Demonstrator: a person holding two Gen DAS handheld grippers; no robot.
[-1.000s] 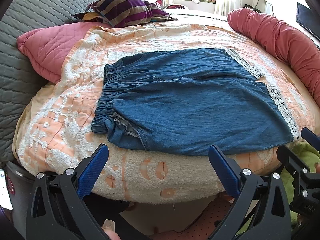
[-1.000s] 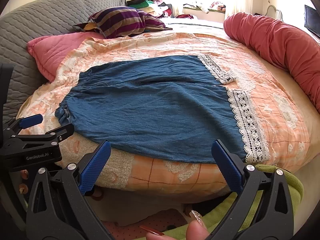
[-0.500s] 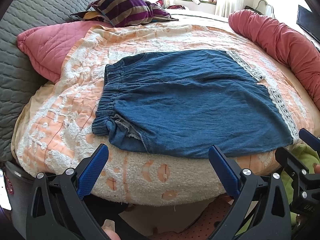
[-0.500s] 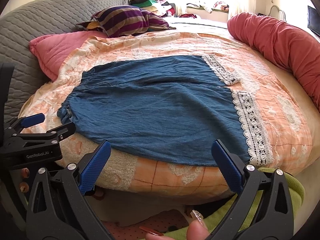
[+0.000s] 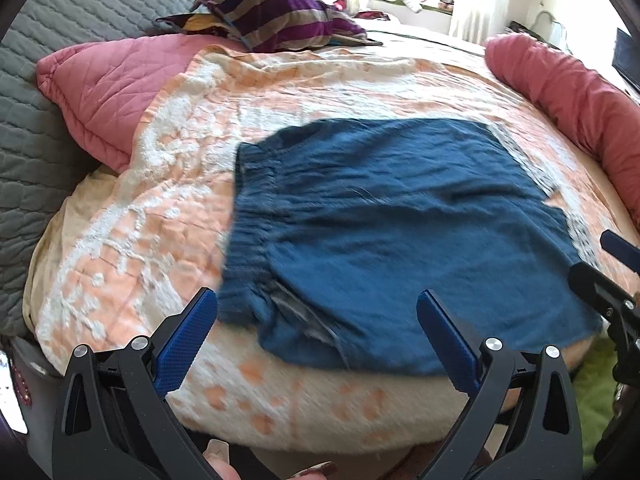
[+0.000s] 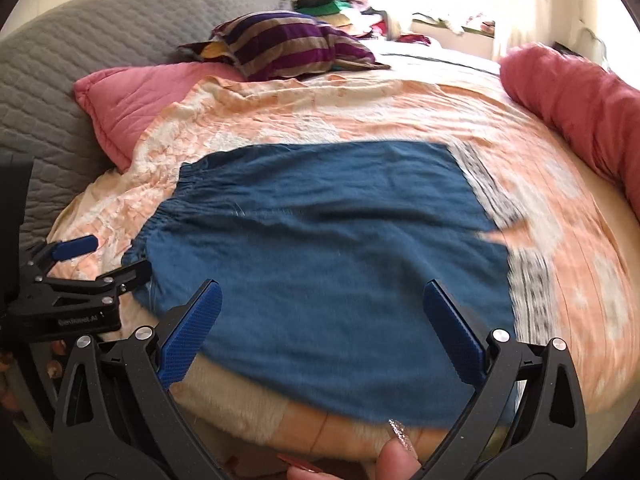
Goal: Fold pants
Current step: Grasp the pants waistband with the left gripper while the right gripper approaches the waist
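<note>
Both wrist views face across the bed [image 5: 120,240], sharing the pants [image 6: 320,248].

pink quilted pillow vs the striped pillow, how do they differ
The pink quilted pillow is one plain colour with diamond stitching; the striped pillow has purple, tan and dark bands. The pink quilted pillow leans against the grey quilted headboard with the peach blanket over its near edge; the striped pillow lies farther back, uncovered. Both sit at the head of the bed, beyond the blue pants.
</note>
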